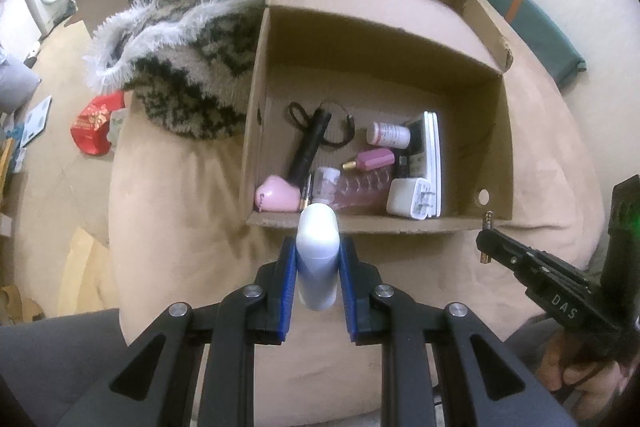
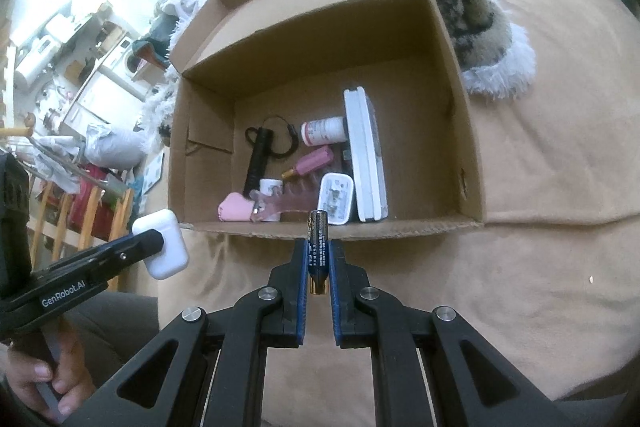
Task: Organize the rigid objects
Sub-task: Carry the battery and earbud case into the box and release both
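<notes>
The left gripper [image 1: 318, 259] pinches a white earbud case [image 1: 317, 259] between its blue pads [image 1: 288, 287], held in the air just short of the near wall of the box [image 1: 360, 227]. The box sits open on a tan cushion [image 1: 180, 211], with a fur blanket [image 1: 180, 39] touching its left wall. Inside, from left: a pink case [image 1: 276, 197], a black torch [image 1: 310, 147] lying slantwise, a clear pink bottle [image 1: 352, 193], a small pink bottle [image 1: 372, 159], a white pill bottle [image 1: 388, 134], a white charger [image 1: 412, 203] and a flat white slab [image 1: 432, 163] standing on edge beside it. The right gripper [image 2: 319, 259] is closed on a battery [image 2: 318, 251], upright between its pads [image 2: 335, 291], also just short of the box's near wall [image 2: 360, 229]
</notes>
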### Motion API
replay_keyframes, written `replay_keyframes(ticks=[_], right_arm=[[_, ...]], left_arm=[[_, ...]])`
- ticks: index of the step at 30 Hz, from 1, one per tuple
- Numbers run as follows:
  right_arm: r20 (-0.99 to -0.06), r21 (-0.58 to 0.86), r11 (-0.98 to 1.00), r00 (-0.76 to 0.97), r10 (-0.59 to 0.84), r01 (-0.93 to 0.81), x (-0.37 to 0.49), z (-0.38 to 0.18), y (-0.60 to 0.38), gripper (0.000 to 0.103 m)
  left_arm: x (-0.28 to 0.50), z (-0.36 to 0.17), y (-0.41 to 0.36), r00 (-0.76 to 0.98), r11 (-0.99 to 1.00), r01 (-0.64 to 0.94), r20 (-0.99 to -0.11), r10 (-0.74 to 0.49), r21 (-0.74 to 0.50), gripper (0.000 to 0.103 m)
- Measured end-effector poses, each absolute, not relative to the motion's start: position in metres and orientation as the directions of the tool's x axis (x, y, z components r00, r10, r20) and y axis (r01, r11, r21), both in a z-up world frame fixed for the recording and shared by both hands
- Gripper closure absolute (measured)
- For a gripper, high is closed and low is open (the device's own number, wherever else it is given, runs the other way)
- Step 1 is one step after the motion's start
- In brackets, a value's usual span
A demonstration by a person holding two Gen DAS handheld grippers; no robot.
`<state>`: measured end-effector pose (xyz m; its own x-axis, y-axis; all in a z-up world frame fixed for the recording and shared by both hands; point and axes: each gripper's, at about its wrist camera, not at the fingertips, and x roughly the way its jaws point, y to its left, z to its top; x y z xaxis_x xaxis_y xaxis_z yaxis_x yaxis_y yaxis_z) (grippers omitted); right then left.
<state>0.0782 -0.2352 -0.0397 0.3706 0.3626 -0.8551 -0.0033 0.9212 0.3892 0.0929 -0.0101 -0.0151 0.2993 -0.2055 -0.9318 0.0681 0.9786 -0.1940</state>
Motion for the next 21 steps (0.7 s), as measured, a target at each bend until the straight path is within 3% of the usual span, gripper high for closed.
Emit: replay_keyframes(ticks=[14, 21], right_arm=[[-0.832, 0.337, 0.937, 0.435, 0.344, -0.096, 0.139, 0.002, -0.23, 0.092], [-0.846, 0.364, 0.93, 0.402, 0.351, -0.047, 0.158, -0.037, -0.241, 0.092]], left_arm=[[0.152, -0.001, -0.025, 0.361, 0.991, 0.087, -0.923, -0.13, -0.106, 0.084], [0.174, -0.036, -0.033, 0.364, 0.996, 0.084, -0.929, -0.067, -0.039, 0.084]])
